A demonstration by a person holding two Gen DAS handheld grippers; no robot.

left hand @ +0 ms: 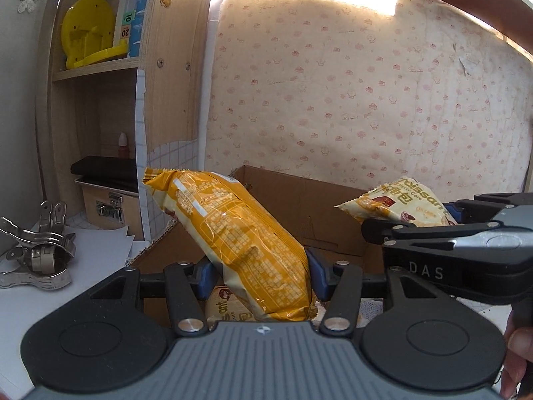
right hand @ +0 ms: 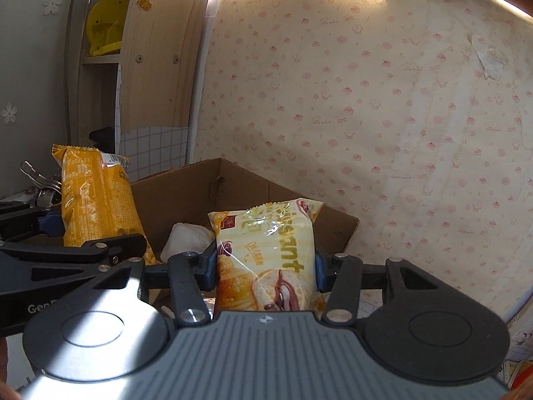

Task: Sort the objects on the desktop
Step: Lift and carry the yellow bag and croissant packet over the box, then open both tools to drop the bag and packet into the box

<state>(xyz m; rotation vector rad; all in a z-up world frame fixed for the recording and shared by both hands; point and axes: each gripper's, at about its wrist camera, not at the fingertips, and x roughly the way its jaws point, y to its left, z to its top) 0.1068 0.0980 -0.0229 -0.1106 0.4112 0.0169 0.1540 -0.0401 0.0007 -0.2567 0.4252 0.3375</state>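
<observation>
We're gripping 2 snack packs, 1 per gripper, both held above the open cardboard box [left hand: 299,200]. The left gripper [left hand: 261,275] is clamping the orange snack pack [left hand: 240,233] btwn its blue pads; the jaws are standing narrow, pressing the pack's lower part, w/ the rest tilting up and to the left past the fingertips. The right gripper [right hand: 265,271] is pinching the cream croissant pack [right hand: 266,253] the same way, pads squeezing both sides, pack upright and poking out in front of the jaws. Another croissant pack [left hand: 223,306] is lying inside the box under the left jaws. Metal clips [left hand: 36,250] are sitting on the white desk [left hand: 93,256] at left, near the wooden shelf unit [left hand: 166,100].
</observation>
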